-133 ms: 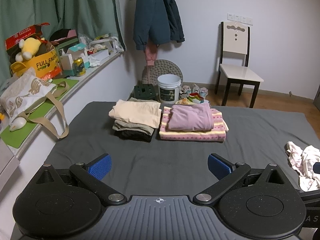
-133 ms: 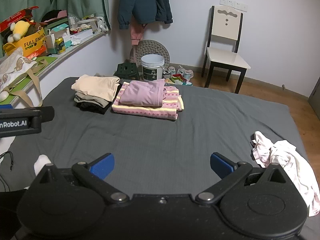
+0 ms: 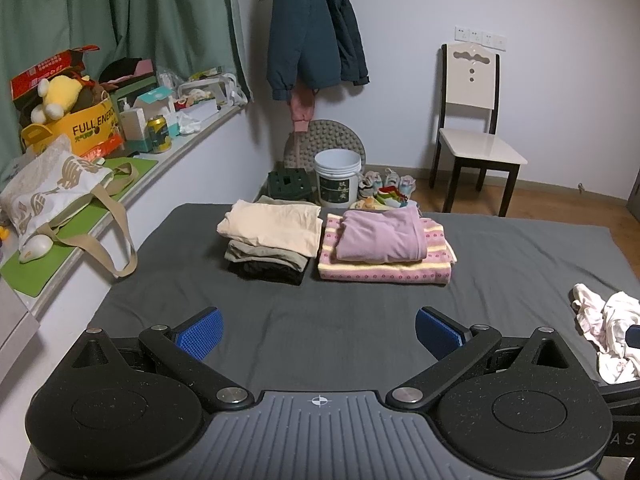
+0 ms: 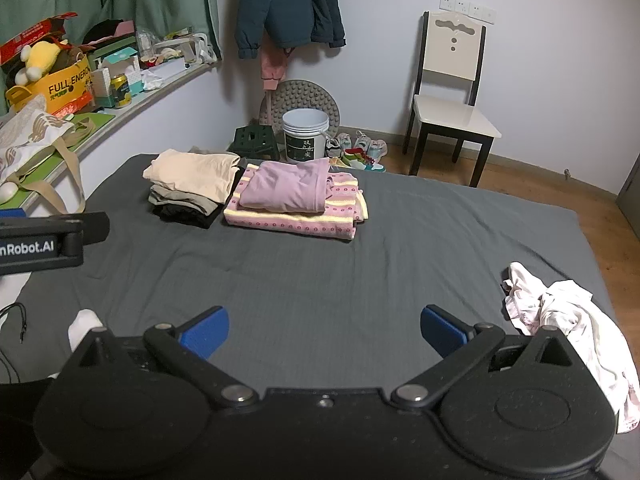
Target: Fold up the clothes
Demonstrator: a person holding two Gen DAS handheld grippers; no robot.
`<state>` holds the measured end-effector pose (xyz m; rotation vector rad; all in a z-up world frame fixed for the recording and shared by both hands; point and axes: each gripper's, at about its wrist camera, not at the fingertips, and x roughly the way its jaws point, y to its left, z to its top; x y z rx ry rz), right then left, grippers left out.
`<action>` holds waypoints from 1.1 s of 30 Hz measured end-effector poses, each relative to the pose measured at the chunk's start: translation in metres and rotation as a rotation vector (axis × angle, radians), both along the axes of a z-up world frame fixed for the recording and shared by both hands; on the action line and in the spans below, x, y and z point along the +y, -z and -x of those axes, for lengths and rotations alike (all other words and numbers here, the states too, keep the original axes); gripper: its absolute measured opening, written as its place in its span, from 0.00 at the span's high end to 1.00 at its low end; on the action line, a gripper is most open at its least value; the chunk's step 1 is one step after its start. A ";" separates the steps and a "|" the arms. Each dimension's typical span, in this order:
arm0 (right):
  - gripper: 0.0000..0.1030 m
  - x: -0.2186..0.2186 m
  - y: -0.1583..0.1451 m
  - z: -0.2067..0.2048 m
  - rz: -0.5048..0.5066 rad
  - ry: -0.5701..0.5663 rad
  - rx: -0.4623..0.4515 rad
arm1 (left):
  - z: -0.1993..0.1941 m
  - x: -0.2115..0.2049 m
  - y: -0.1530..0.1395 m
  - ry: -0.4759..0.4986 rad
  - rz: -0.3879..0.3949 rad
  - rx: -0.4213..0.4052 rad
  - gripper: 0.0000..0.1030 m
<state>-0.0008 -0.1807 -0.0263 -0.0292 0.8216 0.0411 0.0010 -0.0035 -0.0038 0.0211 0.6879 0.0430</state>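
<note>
Two folded stacks lie at the far side of the grey bed (image 3: 360,320): a cream top over olive and black clothes (image 3: 272,228), and a lilac garment on a pink-and-yellow patterned one (image 3: 384,240). The same stacks appear as the cream pile (image 4: 192,176) and the lilac pile (image 4: 288,192). A crumpled white and pale pink garment (image 4: 568,332) lies unfolded at the right edge, also seen as the white heap (image 3: 608,328). My left gripper (image 3: 319,332) is open over bare sheet. My right gripper (image 4: 324,332) is open too, empty, left of the crumpled garment.
A cluttered windowsill (image 3: 100,120) with a tote bag (image 3: 52,192) runs along the left. A chair (image 3: 476,128), a white bucket (image 3: 338,178), shoes and a hanging jacket (image 3: 316,28) stand beyond the bed. The left gripper's body (image 4: 44,244) shows at the right view's left edge.
</note>
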 end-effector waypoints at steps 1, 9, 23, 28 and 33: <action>0.00 0.000 0.000 0.000 0.000 0.000 0.000 | 0.000 0.001 0.000 0.000 0.000 0.002 0.00; 0.00 0.001 0.001 0.002 0.002 -0.001 0.001 | -0.001 0.000 0.000 -0.011 -0.009 0.008 0.00; 0.00 0.001 0.002 0.004 0.003 -0.001 0.002 | -0.001 -0.004 0.000 -0.017 -0.015 0.017 0.00; 0.00 0.000 0.001 0.005 0.003 -0.001 0.003 | -0.001 -0.005 0.000 -0.021 -0.017 0.017 0.00; 0.00 0.000 0.000 0.004 0.003 -0.002 0.003 | -0.002 -0.004 0.000 -0.020 -0.018 0.019 0.00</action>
